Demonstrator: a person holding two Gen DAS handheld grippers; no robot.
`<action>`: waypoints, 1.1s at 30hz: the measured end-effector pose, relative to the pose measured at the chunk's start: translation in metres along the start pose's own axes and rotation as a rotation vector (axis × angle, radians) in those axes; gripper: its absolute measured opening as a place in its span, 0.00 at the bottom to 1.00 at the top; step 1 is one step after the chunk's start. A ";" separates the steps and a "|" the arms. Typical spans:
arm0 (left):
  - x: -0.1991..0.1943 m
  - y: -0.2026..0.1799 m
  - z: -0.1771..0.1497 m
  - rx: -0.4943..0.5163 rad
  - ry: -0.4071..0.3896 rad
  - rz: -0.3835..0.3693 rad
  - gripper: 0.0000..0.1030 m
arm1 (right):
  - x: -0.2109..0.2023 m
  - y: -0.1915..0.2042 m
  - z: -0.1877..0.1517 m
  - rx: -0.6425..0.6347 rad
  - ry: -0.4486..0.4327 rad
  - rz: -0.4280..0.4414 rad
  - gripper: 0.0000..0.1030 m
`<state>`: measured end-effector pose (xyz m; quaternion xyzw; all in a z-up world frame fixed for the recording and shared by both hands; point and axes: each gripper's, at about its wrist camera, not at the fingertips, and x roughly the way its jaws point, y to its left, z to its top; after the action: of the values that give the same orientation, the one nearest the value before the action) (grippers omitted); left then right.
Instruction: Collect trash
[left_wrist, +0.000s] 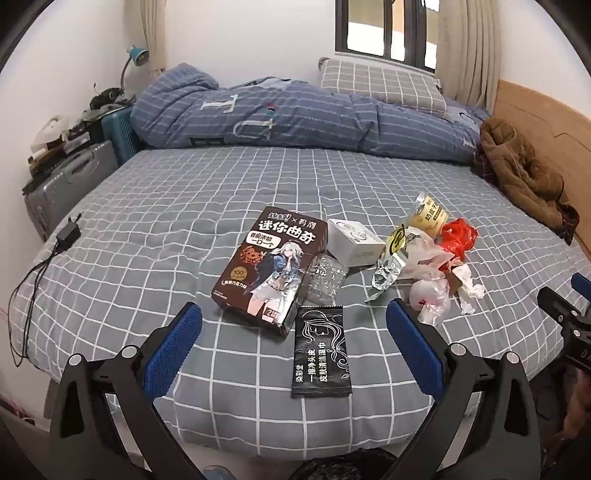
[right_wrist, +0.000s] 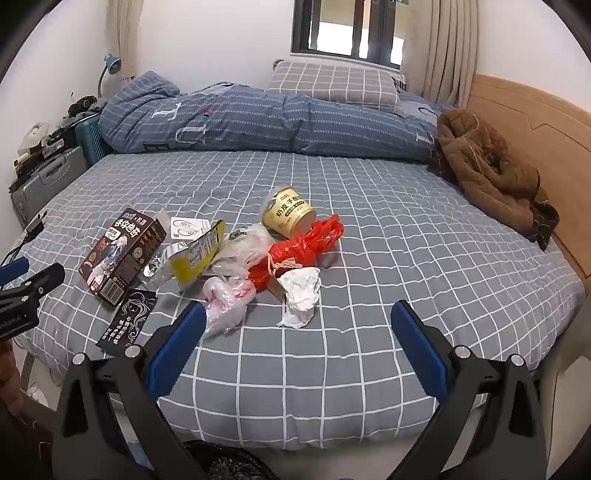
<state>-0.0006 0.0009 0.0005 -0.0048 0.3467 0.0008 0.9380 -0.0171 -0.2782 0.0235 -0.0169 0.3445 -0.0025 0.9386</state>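
Trash lies on a grey checked bed (left_wrist: 184, 206). A brown cookie box (left_wrist: 267, 267), a black sachet (left_wrist: 320, 354), clear crinkled wrap (left_wrist: 327, 278), a small white box (left_wrist: 354, 242), a yellow foil pouch (left_wrist: 393, 258), a yellow cup (right_wrist: 289, 212), a red plastic bag (right_wrist: 299, 251), a crumpled white tissue (right_wrist: 300, 295) and a thin white bag (right_wrist: 225, 302) form a loose pile. My left gripper (left_wrist: 293, 325) hovers open just before the box and sachet. My right gripper (right_wrist: 299, 325) hovers open, the tissue between its blue pads (right_wrist: 417, 354) without touching.
A folded blue quilt (left_wrist: 295, 118) and a checked pillow (left_wrist: 384, 83) lie at the far side. A brown coat (right_wrist: 491, 170) sits by the wooden headboard (right_wrist: 535, 122). A black charger with cable (left_wrist: 66, 232) rests at the bed's left edge. Suitcases (left_wrist: 62, 184) stand beyond it.
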 end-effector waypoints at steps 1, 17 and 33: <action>-0.001 0.000 0.000 0.001 0.000 0.000 0.95 | -0.001 -0.002 0.000 0.002 0.000 -0.002 0.93; 0.002 0.003 -0.002 0.019 0.018 0.034 0.95 | -0.002 0.009 -0.002 0.015 -0.001 -0.019 0.93; 0.008 -0.003 -0.005 0.025 0.025 0.034 0.95 | 0.000 0.006 -0.001 0.019 -0.002 -0.019 0.93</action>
<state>0.0021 -0.0021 -0.0081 0.0127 0.3586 0.0123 0.9333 -0.0184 -0.2721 0.0225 -0.0114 0.3433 -0.0148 0.9390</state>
